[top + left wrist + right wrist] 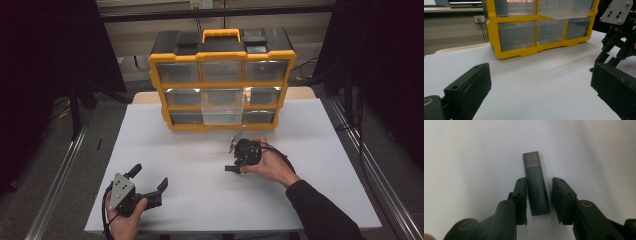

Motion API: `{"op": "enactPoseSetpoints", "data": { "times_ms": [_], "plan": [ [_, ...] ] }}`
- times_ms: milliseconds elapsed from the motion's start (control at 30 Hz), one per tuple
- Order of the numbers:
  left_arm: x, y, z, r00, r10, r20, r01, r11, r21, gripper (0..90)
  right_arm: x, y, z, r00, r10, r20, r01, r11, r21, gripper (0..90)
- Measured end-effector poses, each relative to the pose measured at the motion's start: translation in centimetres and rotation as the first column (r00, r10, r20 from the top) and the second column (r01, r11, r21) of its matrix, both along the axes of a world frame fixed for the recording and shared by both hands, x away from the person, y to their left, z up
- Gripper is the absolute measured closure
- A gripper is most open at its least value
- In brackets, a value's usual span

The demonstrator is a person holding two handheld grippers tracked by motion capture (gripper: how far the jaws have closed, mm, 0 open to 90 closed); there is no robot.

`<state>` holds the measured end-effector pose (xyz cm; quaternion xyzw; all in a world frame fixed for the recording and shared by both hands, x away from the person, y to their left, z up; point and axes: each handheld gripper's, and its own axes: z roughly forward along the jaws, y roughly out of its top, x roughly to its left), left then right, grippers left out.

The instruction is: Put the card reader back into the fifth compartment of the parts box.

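A dark grey USB stick (536,187) lies flat on the white table (200,200). My right gripper (540,181) points down over it with one jaw on each side. One jaw touches the stick's edge, while a narrow gap shows at the other, so the gripper is open. In the high view the right gripper (239,162) sits at the table's middle, in front of the organizer. My left gripper (149,177) rests at the front left, wide open, with nothing between its jaws (539,75).
A yellow and black drawer organizer (222,80) stands at the table's far edge. Its clear middle drawer (222,106) is pulled out toward me. From the left gripper view, the right gripper (621,37) shows at the right.
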<state>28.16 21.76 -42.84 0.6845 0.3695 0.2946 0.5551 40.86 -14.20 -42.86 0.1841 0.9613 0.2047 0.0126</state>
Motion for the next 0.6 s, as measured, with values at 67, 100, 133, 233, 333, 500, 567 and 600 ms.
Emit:
{"op": "enactPoseSetpoints", "data": {
  "times_ms": [67,100,133,233,333,500,567,600],
  "plan": [
    [-0.01,-0.05,-0.02,1.0000,-0.002,-0.003,0.002,1.0000,-0.003,3.0,0.00,0.00,0.03,1.0000,-0.002,-0.003,0.002,1.0000,-0.001,70.2],
    [-0.01,-0.05,-0.03,1.0000,-0.002,-0.003,0.002,1.0000,-0.004,3.0,0.00,0.00,0.03,1.0000,-0.003,-0.003,0.003,1.0000,-0.001,71.9],
    [-0.01,-0.06,-0.03,1.0000,-0.002,-0.003,0.002,1.0000,-0.004,3.0,0.00,0.00,0.04,1.0000,-0.003,-0.004,0.003,1.0000,-0.001,73.5],
    [0.01,-0.06,-0.03,1.0000,-0.001,0.000,0.001,1.0000,-0.003,3.1,-0.01,0.03,0.06,1.0000,0.000,0.000,0.000,1.0000,-0.005,73.7],
    [0.01,-0.08,-0.03,1.0000,-0.002,0.000,0.002,1.0000,-0.003,3.0,-0.07,0.05,0.06,1.0000,-0.003,0.003,0.003,1.0000,-0.005,73.8],
    [0.03,-0.05,-0.04,1.0000,-0.002,-0.001,0.002,1.0000,-0.002,3.0,-0.14,-0.07,-0.01,0.9999,-0.007,0.010,0.007,0.9999,0.008,73.8],
    [0.03,-0.03,-0.04,1.0000,-0.001,0.000,0.001,1.0000,-0.002,3.0,-0.20,-0.08,0.01,0.9999,-0.011,0.010,0.011,0.9999,0.009,73.8],
    [0.03,-0.01,-0.03,1.0000,0.001,0.002,-0.001,1.0000,0.001,3.0,-0.21,-0.12,0.02,0.9999,-0.015,0.008,0.015,0.9998,0.011,73.7]
  ]
}}
